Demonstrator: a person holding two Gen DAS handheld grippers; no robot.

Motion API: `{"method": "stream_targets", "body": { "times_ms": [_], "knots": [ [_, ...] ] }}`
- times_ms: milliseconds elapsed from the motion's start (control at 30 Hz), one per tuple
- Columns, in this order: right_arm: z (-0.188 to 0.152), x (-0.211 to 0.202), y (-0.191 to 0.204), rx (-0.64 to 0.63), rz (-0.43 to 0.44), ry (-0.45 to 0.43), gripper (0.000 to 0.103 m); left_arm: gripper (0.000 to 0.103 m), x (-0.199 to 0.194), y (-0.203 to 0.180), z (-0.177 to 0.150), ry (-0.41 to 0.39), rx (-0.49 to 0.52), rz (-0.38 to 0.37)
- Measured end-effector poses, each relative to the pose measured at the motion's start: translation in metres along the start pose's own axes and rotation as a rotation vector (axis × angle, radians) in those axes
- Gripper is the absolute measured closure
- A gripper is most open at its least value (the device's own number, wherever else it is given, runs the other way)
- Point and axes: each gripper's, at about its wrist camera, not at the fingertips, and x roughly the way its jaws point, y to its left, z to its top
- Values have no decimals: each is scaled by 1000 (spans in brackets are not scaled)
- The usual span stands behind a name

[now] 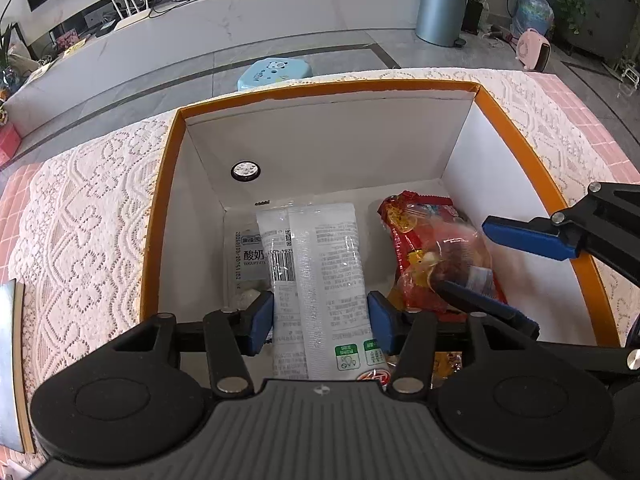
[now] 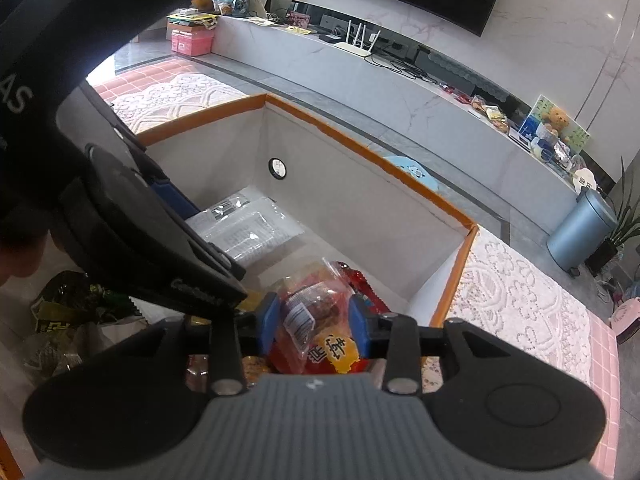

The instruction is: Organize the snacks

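An orange-rimmed white box [image 1: 516,132] stands on the lace-covered table. My left gripper [image 1: 320,322] is shut on a white printed snack packet [image 1: 316,256], held inside the box over a yogurt pack [image 1: 250,252] on the bottom. My right gripper [image 2: 314,320] is shut on a red and clear snack bag [image 2: 316,316] at the box's right side; the bag shows in the left wrist view [image 1: 436,248], and so do the right gripper's blue fingers [image 1: 524,236]. The white packet shows in the right wrist view [image 2: 248,228].
The box [image 2: 360,148] has a round grommet hole [image 1: 245,170] in its far wall. Dark green snack bags [image 2: 68,308] lie left of the box. A blue stool [image 1: 272,74] stands beyond the table, and a grey bin [image 1: 442,8] on the floor.
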Motion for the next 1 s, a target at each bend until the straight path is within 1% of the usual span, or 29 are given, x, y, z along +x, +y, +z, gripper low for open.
{"method": "stream_targets", "body": {
  "times_ms": [100, 233, 300, 333, 367, 467, 533, 567, 633, 767, 867, 1000],
  "knots": [
    [-1, -3, -1, -1, -4, 2, 61, 40, -3, 1, -1, -2, -3, -6],
    [0, -10, -3, 5, -23, -4, 47, 40, -16, 4, -3, -27, -9, -15],
    [1, -15, -5, 13, -28, -7, 41, 36, -22, 5, -3, -44, -13, -7],
    [1, -17, -5, 15, -28, -5, 35, 29, -26, 6, -2, -54, -17, -8],
    [2, -19, -5, 13, -23, -2, 28, 26, -30, 7, -2, -65, -24, -16],
    [2, -27, -3, 11, -9, -8, 26, 26, -42, 9, -3, -87, -40, -33],
    [2, -34, -1, 6, -16, -15, 25, 26, -51, 8, -4, -108, -39, -22],
    [2, -38, -1, 5, -22, -21, 23, 26, -56, 7, -5, -121, -38, -16],
    [2, -48, 0, 7, -35, -38, 18, 26, -68, 4, -5, -150, -40, -14],
    [0, -76, -4, 27, -51, -90, 14, 26, -93, 1, -9, -219, -59, -8],
    [-5, -97, -7, 63, -50, -134, 12, 26, -116, 0, -13, -278, -77, 5],
    [-14, -127, -18, 151, -66, -195, 9, 26, -142, -8, -20, -360, -75, 26]
  ]
}}
